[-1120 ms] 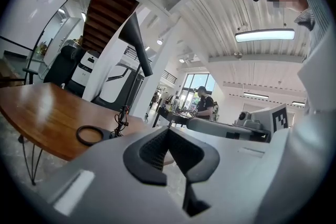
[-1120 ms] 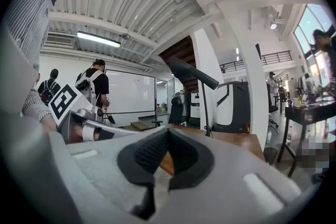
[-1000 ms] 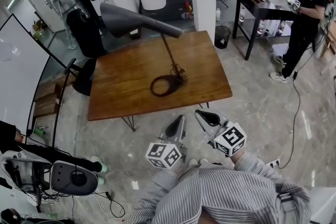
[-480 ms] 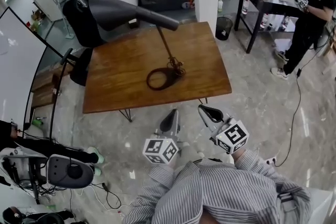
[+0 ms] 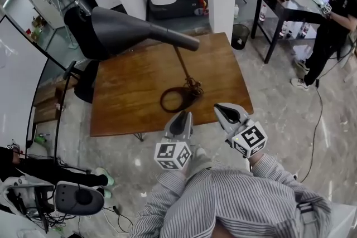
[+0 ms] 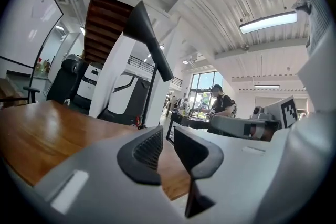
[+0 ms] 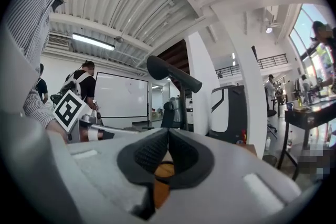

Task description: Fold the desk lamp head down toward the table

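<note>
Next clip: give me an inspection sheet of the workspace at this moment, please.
Surface: wooden table, holding only the lamp.
Job's things: desk lamp, head raised, not yet folded down; ring base on the table.
Clutter: nothing seen on the table.
Grippers: left gripper open, jaws just opening, nothing between them; right gripper shut, empty; neither touches the lamp.
Cables: a cable on the floor at right.
Surroundings: a person at a black desk; a bin.
</note>
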